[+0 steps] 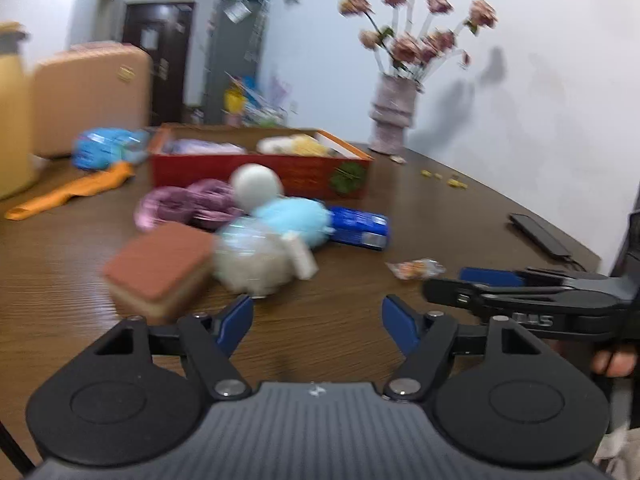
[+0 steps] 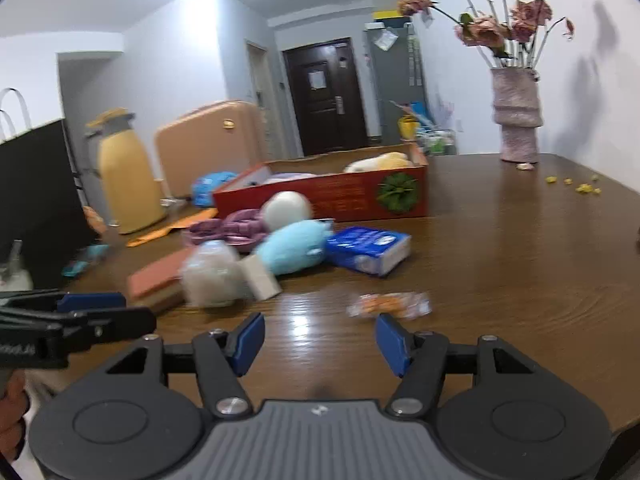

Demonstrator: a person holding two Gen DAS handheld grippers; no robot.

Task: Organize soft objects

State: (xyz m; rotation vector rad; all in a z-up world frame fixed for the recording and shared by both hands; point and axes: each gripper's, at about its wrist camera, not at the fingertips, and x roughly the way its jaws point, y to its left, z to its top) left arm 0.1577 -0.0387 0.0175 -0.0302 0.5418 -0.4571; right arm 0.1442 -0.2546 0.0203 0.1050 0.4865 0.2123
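Note:
A pile of soft things lies mid-table: a brown sponge (image 1: 160, 266) (image 2: 158, 280), a pale fluffy toy (image 1: 250, 260) (image 2: 214, 274), a light blue plush (image 1: 294, 220) (image 2: 294, 246), a white ball (image 1: 258, 186) (image 2: 286, 204) and purple yarn (image 1: 188, 204) (image 2: 232, 226). Behind stands a red box (image 1: 260, 170) (image 2: 332, 196) holding a yellow-white plush (image 1: 294, 145) (image 2: 380, 162). My left gripper (image 1: 316, 324) is open and empty, just short of the pile. My right gripper (image 2: 320, 340) is open and empty, near a snack wrapper (image 2: 390, 304) (image 1: 416, 268).
A blue tissue pack (image 1: 360, 226) (image 2: 370, 248) lies right of the plush. An orange cloth (image 1: 70, 192), a blue bag (image 1: 106, 148), a yellow jug (image 2: 126, 172), a flower vase (image 1: 392, 118) (image 2: 518, 116) and a dark phone (image 1: 540, 236) are on the wooden table (image 1: 460, 208).

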